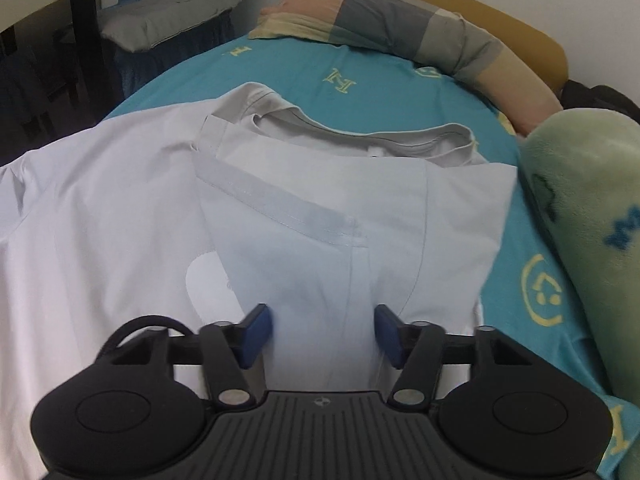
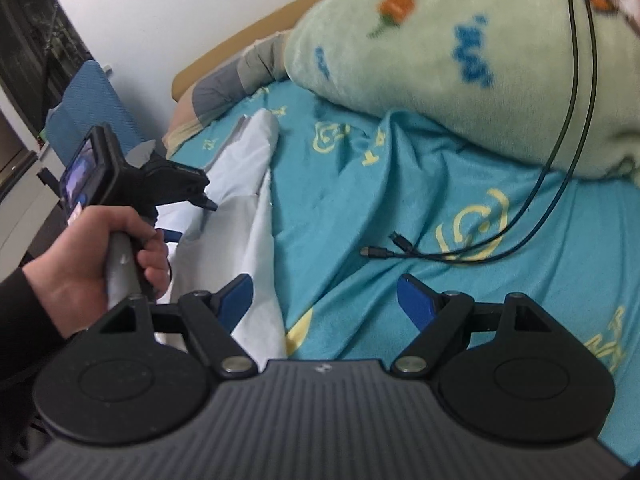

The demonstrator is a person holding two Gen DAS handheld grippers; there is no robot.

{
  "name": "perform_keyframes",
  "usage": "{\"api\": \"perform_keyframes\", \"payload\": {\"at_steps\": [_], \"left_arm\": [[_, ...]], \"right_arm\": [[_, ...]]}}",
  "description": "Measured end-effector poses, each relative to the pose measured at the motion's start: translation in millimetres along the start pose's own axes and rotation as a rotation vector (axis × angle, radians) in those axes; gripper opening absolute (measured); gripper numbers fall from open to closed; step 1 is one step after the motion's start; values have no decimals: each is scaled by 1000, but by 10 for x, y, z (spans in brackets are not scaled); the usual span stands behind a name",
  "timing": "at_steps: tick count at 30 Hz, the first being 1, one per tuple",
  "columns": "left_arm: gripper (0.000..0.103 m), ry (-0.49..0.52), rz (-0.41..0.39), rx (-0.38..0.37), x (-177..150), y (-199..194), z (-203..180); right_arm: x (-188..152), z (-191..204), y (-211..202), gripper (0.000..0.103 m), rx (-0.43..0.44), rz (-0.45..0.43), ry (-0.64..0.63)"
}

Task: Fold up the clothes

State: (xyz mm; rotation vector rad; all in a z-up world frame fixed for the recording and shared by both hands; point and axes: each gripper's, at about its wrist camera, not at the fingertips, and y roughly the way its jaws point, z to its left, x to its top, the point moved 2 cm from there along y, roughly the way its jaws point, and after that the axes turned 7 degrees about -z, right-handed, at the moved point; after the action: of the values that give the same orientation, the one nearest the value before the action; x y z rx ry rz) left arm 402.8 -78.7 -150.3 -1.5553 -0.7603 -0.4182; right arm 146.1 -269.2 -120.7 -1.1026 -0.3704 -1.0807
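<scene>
A pale T-shirt (image 1: 100, 216) lies spread on the teal bed sheet (image 1: 320, 80), collar (image 1: 360, 136) toward the pillow, with one sleeve (image 1: 304, 216) folded across its chest. My left gripper (image 1: 323, 332) is open just above the shirt, and the folded sleeve's cloth runs between its blue pads (image 1: 256, 332). In the right wrist view a hand (image 2: 92, 256) holds the left gripper (image 2: 192, 220) over the shirt (image 2: 248, 216). My right gripper (image 2: 326, 300) is open and empty, hovering over the sheet (image 2: 360, 200) at the shirt's right edge.
A green fleece blanket (image 2: 460, 60) is heaped to the right of the shirt, also seen as a blanket (image 1: 592, 208) in the left wrist view. A striped pillow (image 1: 400, 20) lies at the head. Two loose cable ends (image 2: 384, 250) rest on the sheet. A chair with a cushion (image 1: 168, 20) stands beside the bed.
</scene>
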Motion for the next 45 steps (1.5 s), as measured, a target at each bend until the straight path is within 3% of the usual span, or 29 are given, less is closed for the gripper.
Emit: {"api": "perform_keyframes", "payload": {"at_steps": [4, 8, 11, 15, 18, 20, 22, 28, 34, 41, 45], "left_arm": [[7, -44, -53, -71, 16, -140, 77], [4, -29, -97, -97, 32, -406, 192], [4, -75, -88, -115, 45, -531, 409], [4, -106, -65, -51, -2, -624, 786], [11, -72, -15, -58, -117, -704, 990], [19, -46, -25, -68, -197, -923, 1076], [48, -13, -73, -89, -282, -1258, 1112], [84, 58, -237, -191, -572, -2369, 1150], [102, 152, -371, -261, -956, -3255, 1167], [103, 236, -432, -271, -1328, -3696, 1387], [103, 248, -453, -247, -1298, -3740, 1542]], "right_arm": [[-25, -41, 113, 81, -3, 24, 18], [-32, 0, 93, 81, 7, 23, 10], [-21, 6, 51, 81, 7, 14, 5], [-6, 9, -3, 81, 7, -2, -9], [-7, 77, -44, 81, 36, -19, -38], [-7, 122, -72, 81, 56, -31, -57], [-8, 168, -100, 81, 76, -43, -77], [-44, 335, -269, 81, 127, -81, -143], [-126, 545, -558, 81, 166, -125, -221], [-325, 796, -891, 81, 214, -149, -312], [-468, 936, -930, 81, 236, -141, -401]]}}
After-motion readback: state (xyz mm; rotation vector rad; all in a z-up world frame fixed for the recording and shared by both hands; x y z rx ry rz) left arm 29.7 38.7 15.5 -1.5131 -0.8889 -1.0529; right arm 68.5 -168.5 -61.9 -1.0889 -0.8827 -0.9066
